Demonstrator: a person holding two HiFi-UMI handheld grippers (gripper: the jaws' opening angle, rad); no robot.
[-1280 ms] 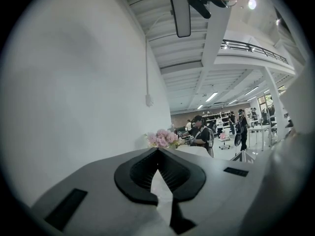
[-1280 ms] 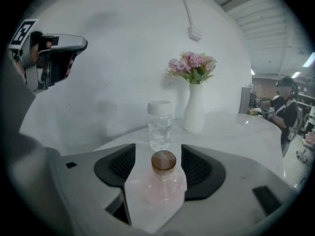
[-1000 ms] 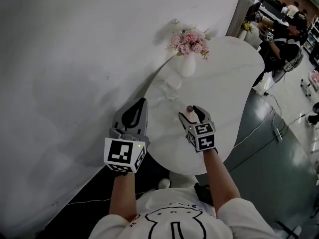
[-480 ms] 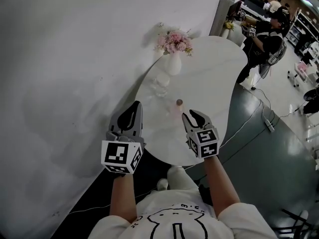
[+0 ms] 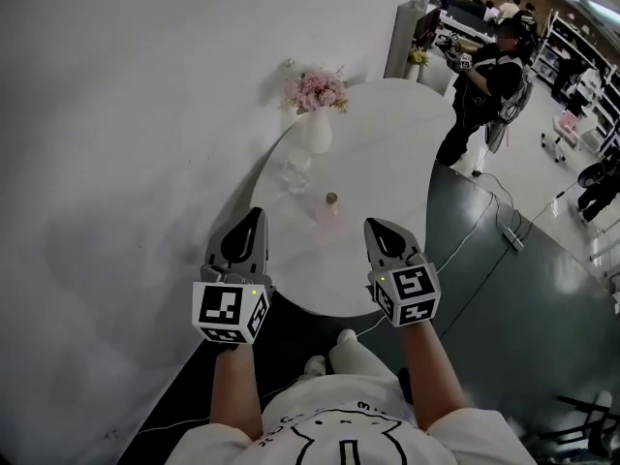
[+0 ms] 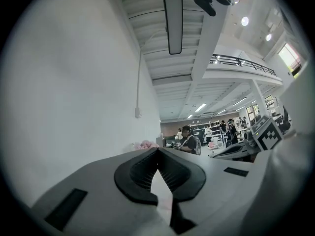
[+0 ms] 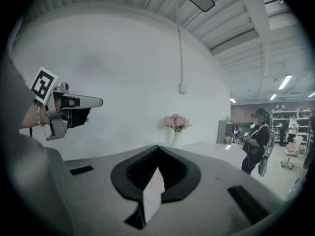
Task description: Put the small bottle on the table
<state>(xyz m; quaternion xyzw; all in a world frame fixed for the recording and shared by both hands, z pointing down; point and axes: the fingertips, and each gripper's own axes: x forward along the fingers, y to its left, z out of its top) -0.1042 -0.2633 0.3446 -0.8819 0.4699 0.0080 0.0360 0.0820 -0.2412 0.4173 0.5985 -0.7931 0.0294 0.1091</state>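
The small bottle [image 5: 328, 209], pinkish with a brown cap, stands upright on the white marble table [image 5: 407, 163], near its front half. Nothing touches it. My right gripper [image 5: 374, 227] hovers over the table's front edge, to the right of the bottle and nearer to me, with its jaws shut and empty. My left gripper [image 5: 254, 218] is held level with it at the table's left edge, also shut and empty. In the right gripper view the right gripper [image 7: 157, 147] has its tips together; in the left gripper view the left gripper [image 6: 157, 150] shows the same.
A white vase of pink flowers [image 5: 314, 109] stands at the table's far left, with a clear glass piece [image 5: 295, 173] in front of it. A white wall runs along the left. A person [image 5: 480, 90] stands beyond the table; cables lie on the grey floor [image 5: 513, 289].
The right gripper let go of the bottle, drew back toward me and shut its jaws. The bottle stays standing on the table. The left gripper drew back a little too.
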